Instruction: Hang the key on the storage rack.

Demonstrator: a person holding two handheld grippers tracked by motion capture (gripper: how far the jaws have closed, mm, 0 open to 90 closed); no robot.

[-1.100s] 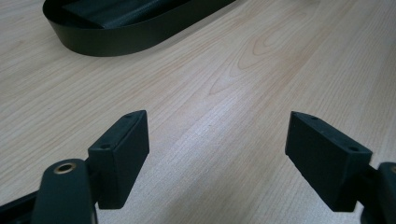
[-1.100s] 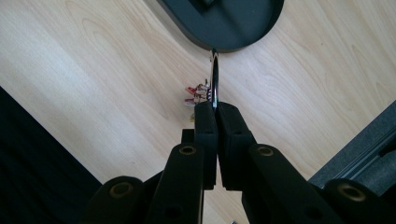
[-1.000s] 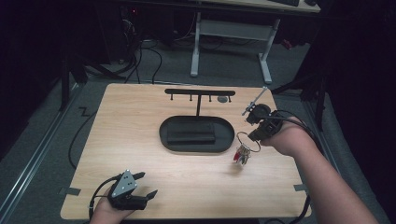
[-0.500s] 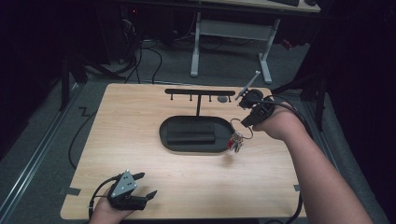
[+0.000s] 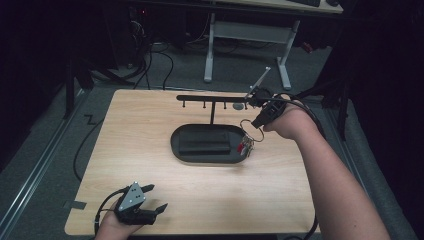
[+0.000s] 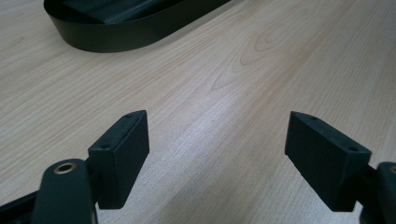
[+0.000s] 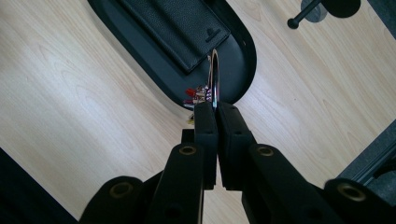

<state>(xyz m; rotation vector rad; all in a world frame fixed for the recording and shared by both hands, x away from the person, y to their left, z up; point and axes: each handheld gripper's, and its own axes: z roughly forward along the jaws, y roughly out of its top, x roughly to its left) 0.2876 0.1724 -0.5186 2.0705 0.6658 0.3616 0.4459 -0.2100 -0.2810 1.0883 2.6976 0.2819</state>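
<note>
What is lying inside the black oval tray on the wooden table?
Inside the black oval tray lies a black leather wallet. Whatever is under the wallet is covered.

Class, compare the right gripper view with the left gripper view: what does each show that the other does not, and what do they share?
The right gripper view alone shows the right gripper shut on a key ring with small red keys hanging below, a black wallet in the tray, and a rack peg. The left gripper view alone shows the left gripper with jaws wide apart, nothing between them. Both show the black oval tray and the wooden table.
</note>
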